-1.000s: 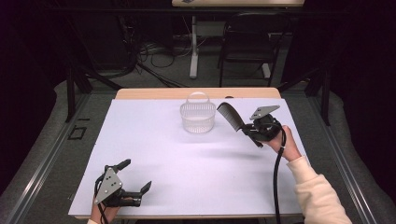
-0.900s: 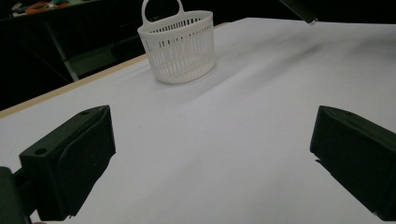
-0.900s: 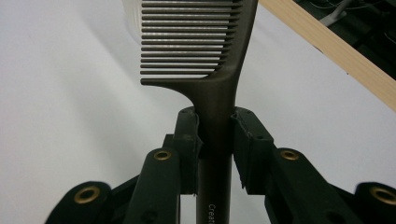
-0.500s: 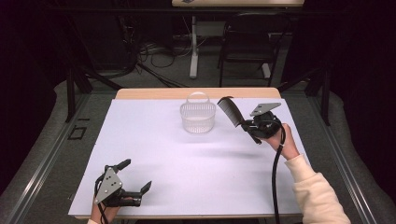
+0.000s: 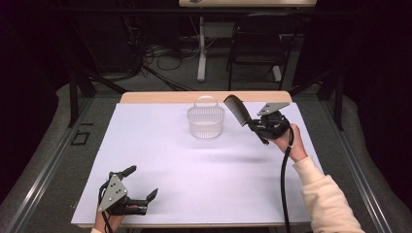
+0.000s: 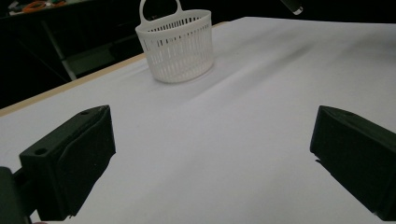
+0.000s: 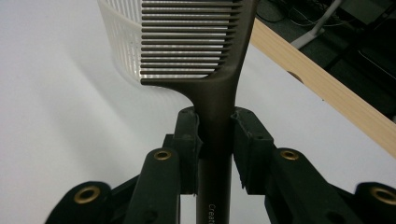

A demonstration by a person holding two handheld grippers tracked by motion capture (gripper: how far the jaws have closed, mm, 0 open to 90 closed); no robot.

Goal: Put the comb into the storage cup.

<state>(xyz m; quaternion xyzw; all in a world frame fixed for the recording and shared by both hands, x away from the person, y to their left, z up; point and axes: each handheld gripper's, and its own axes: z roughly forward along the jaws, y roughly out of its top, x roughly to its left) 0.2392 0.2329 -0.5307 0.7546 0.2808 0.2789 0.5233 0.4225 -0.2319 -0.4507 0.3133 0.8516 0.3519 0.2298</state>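
Right gripper [image 5: 253, 125]: held clear of the table in the person's right hand [image 5: 286, 141], forearm in a cream sleeve [image 5: 328, 199] entering from the lower right corner of the high view; body tilted, jaws aimed up and toward the table's middle, grey three-cornered plate uppermost, black cable hanging down along the forearm. Jaws clamped on the handle of a dark brown plastic comb [image 7: 219, 93]; the pads press it from both sides

Comb: handle runs back between the jaws, toothed head stands out beyond the tips, raised and slanted; in the high view [image 5: 237, 109] its head lies just beside the basket's rim, no contact seen

White slotted plastic basket with hoop handle [image 5: 206, 121]: upright on the white table cover [image 5: 194, 170], ahead of the right gripper's tips and past the comb's teeth; far ahead of the left gripper, well apart

Left gripper [image 5: 143, 187]: low at the near edge of the table, held in the person's left hand [image 5: 109, 221], jaws pointing level across the cover toward the basket; jaws spread wide, bare cover between them
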